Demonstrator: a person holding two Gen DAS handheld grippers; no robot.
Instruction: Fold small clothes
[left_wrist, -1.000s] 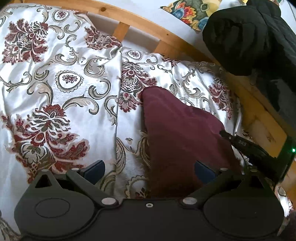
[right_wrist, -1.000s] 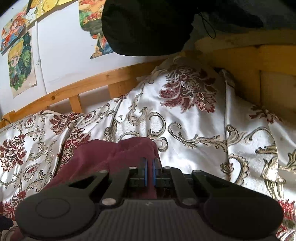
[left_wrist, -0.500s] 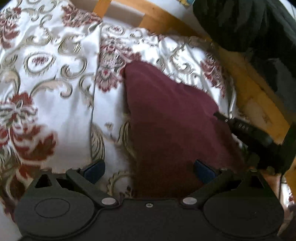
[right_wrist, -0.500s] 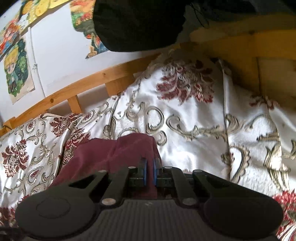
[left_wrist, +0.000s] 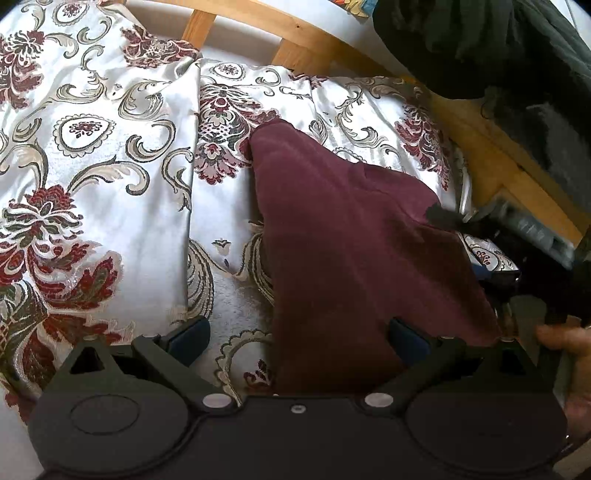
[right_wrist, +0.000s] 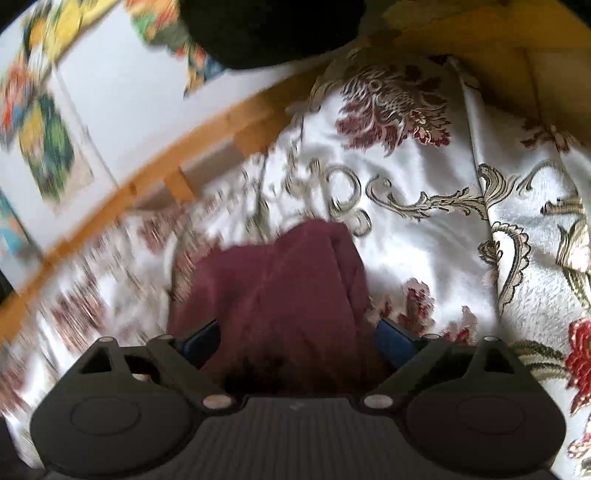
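The right gripper (right_wrist: 297, 338) has just been opening: its blue-padded fingers (right_wrist: 201, 338) now stand wide, with the maroon garment (right_wrist: 280, 295) lying between them but not pressed by either pad. The near end of the cloth runs under the black gripper body and is cut off there, so how far it reaches toward the camera cannot be told. Most of this view is smeared by motion blur — the left half especially — and the wall posters (right_wrist: 51, 147) show only as patches of colour.

The left gripper (left_wrist: 297, 336) is spread wide too. Its right finger (left_wrist: 406, 338) sits over the garment's near edge, while the left one hangs above the bare bedspread (left_wrist: 110, 184); whether the right pad touches the cloth I cannot tell.

From the left wrist view the garment (left_wrist: 351, 240) lies on the bed as a folded, roughly triangular shape, its narrow end pointing toward the headboard. Its right corner is hidden behind the other gripper's dark, blurred finger (left_wrist: 447, 219), and a hand (left_wrist: 572, 354) shows at the frame's right edge, mostly cut off.

Around it spreads the white satin bedspread with red flowers and grey-gold scrolls, creased in a long ridge left of the garment. The wooden bed frame (left_wrist: 306, 40) curves behind — and a black bundle of clothing (left_wrist: 480, 48) rests on its corner, blocking the wall beyond.
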